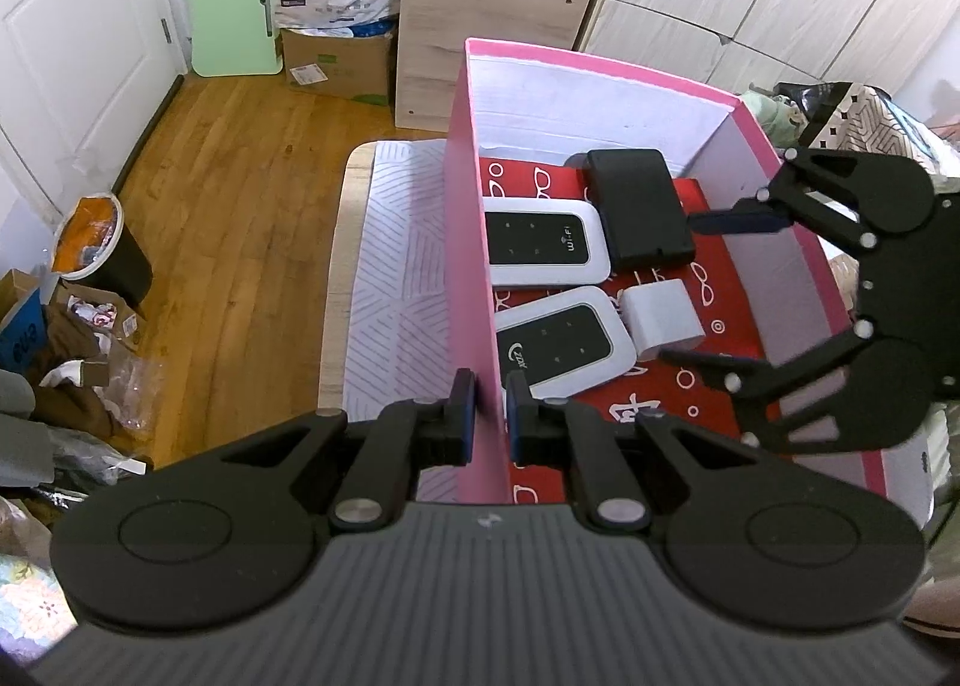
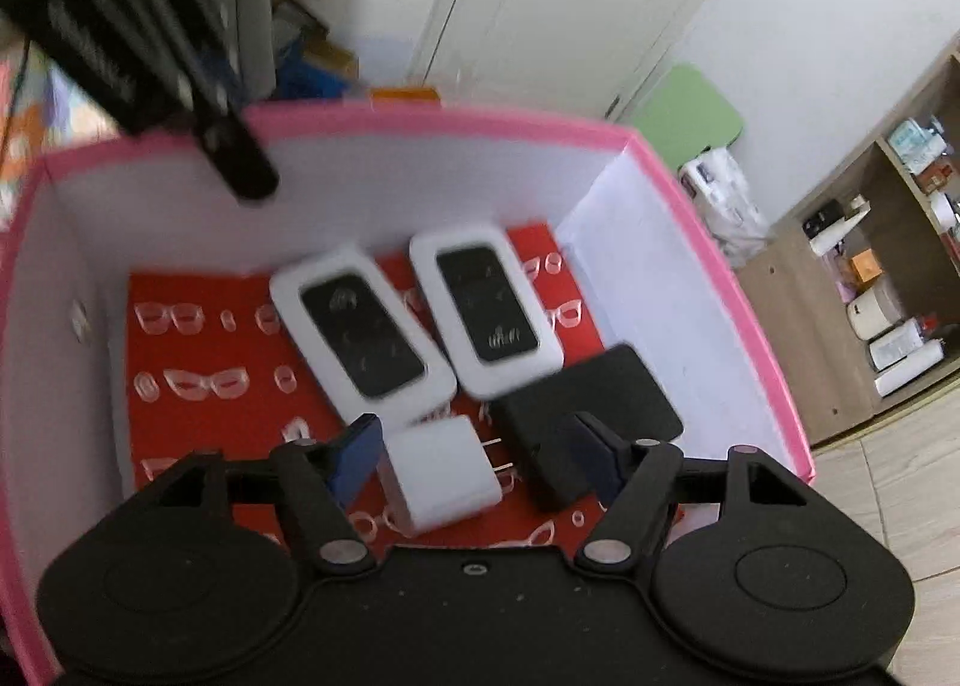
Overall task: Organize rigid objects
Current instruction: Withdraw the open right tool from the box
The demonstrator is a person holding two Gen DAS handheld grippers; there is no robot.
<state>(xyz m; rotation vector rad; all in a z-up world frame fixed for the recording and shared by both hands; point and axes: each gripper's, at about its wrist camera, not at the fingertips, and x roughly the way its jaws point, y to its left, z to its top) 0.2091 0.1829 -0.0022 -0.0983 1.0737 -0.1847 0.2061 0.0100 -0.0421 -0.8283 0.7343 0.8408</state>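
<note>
Left gripper (image 1: 486, 404) clamped on pink box wall (image 1: 471, 266), one pad each side, steadying box. Right gripper (image 2: 474, 449) jaws wide apart over box interior, nothing pinched. White charger (image 2: 441, 473) lies between right jaws, just ahead of pads, prongs toward black device (image 2: 591, 422) under right-hand pad. Two white wifi routers (image 2: 360, 332) beyond jaw tips, side by side. Likely step: place or nudge charger. Advice: keep left clamp firm, lower squarely, pads on charger's flat sides, avoid snagging prongs or bumping black device.
</note>
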